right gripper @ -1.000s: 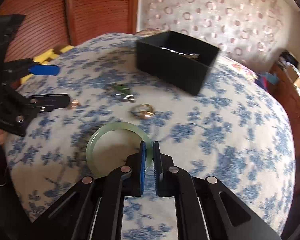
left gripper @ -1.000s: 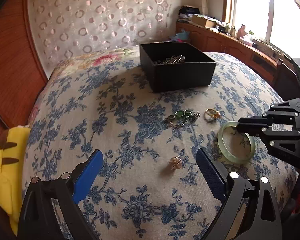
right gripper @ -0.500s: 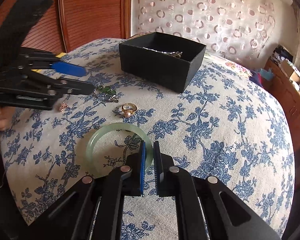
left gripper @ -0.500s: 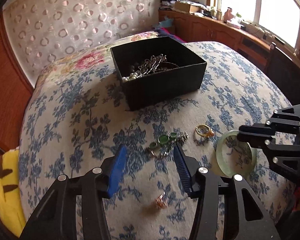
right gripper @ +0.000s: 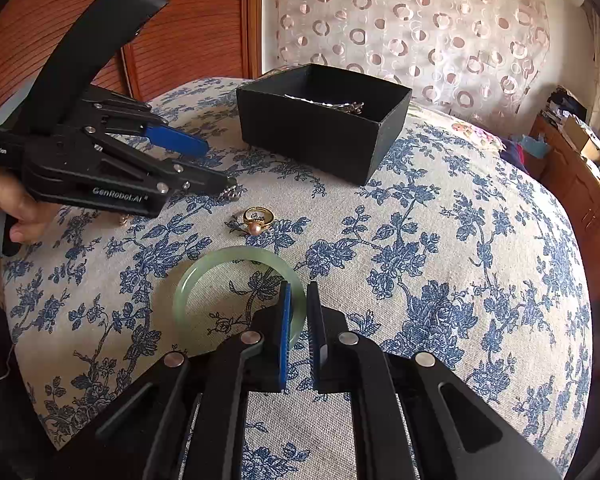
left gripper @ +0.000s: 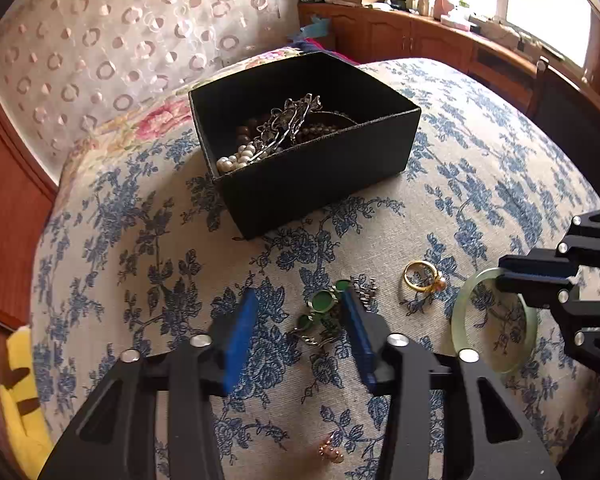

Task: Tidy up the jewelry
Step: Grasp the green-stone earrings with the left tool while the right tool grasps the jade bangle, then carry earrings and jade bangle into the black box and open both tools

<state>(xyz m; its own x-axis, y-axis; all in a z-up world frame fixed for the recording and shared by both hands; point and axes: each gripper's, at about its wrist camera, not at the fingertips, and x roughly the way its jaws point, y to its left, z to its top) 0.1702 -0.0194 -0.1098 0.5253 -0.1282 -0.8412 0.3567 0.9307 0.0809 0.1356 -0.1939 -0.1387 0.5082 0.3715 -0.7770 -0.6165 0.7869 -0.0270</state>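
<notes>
A black box holding pearls and chains sits on the blue-flowered bed; it also shows in the right wrist view. My left gripper is open, its fingers either side of a green-stone bracelet on the cover. A gold pearl ring lies to its right, and also shows in the right wrist view. My right gripper is shut on the rim of a pale green jade bangle, which lies flat on the bed. A small rose-gold earring lies below the left gripper.
A yellow plush sits at the bed's left edge. A wooden wardrobe and a patterned curtain stand behind the bed. A wooden sideboard with clutter runs under the window.
My left gripper has moved forward and lower, from over the earring to around the green-stone bracelet, and its jaws have narrowed. My right gripper stays shut on the bangle.
</notes>
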